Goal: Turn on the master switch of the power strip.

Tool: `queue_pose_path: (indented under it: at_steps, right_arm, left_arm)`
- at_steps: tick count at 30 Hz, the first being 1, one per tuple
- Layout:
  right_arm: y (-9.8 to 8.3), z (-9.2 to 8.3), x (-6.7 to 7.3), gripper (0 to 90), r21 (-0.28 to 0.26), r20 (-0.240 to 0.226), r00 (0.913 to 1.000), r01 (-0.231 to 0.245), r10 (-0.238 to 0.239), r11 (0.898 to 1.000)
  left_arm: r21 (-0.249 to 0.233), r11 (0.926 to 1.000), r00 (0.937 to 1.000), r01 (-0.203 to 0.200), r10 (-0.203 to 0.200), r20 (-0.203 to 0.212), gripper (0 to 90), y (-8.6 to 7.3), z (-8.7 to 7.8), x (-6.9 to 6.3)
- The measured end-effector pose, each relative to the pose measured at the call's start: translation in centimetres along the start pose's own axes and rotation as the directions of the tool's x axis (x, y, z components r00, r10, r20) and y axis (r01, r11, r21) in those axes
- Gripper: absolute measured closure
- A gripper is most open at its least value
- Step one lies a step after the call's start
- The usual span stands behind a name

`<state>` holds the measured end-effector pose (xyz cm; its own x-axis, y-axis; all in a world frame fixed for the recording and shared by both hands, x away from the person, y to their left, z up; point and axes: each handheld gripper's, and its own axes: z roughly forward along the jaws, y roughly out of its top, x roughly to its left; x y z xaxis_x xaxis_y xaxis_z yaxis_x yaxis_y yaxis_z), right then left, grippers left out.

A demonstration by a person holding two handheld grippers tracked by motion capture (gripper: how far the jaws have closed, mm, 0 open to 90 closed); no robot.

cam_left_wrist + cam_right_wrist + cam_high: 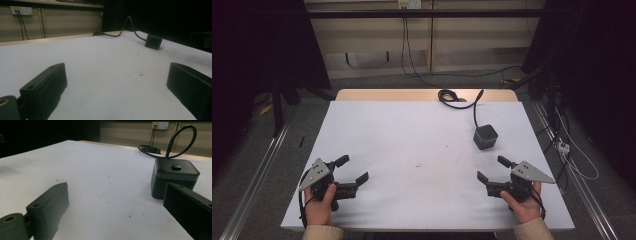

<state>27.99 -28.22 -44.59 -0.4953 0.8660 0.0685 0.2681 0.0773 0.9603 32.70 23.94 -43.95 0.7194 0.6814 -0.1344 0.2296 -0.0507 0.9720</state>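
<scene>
- The worktop (412, 130) is covered with a big white sheet, and a strip of pale wood shows along its far edge.
- The left gripper (353, 169) sits low at the near left corner, held in the person's left hand (319, 202).
- Its two black fingers (45, 85) are spread wide apart with nothing between them, just the white sheet.
- The right gripper (492, 168) sits low at the near right corner, held in the person's right hand (522, 202).
- Its fingers (48, 203) are wide apart too, and they hold nothing.
- Each gripper has a grey three-cornered plate on top.
- A small black box (485, 136) stands on the right half of the worktop, a bit beyond the right gripper and not touching it.
- In the right gripper view the small black box (173, 176) is close, just behind the right-hand finger, and it has a little bump on its flat top.
- A black cable (475, 107) comes out of the box and runs to the far edge, where it lies in a coil (448, 96).
- A few tiny dark specks (418, 165) mark the middle of the sheet.
- On the far wall there is a white power socket (160, 125) with plugs in it.
</scene>
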Motion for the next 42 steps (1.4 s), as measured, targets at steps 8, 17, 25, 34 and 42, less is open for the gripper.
queue_pose_path:
  at_steps: [8,17,25,34,42]
  right_arm:
    - [0.3,0.6,-1.0,6.8,0.017,0.041,0.9991,0.009,-0.009,1.0]
    - [0.6,1.3,-1.7,6.8,0.019,0.059,0.9983,-0.002,0.001,1.0]
    - [1.0,1.8,-2.0,7.3,0.025,0.072,0.9974,0.0,-0.002,1.0]
    - [1.6,2.2,-2.7,7.8,0.005,0.093,0.9956,-0.018,0.018,1.0]
    - [1.7,2.6,-3.4,8.9,0.007,0.118,0.9928,-0.018,0.017,1.0]
  left_arm:
    - [-0.007,1.0,1.0,-0.001,0.001,0.003,2.6,0.0,0.0,0.0]
    - [-0.006,1.0,1.0,0.001,-0.001,0.006,2.6,0.1,0.1,-0.1]
    - [-0.009,1.0,1.0,0.001,-0.001,0.007,2.6,0.1,0.1,-0.1]
    - [-0.008,1.0,1.0,-0.002,0.002,0.008,2.6,0.1,0.1,-0.2]
    - [-0.009,1.0,1.0,0.001,-0.001,0.007,2.6,0.1,0.1,-0.2]
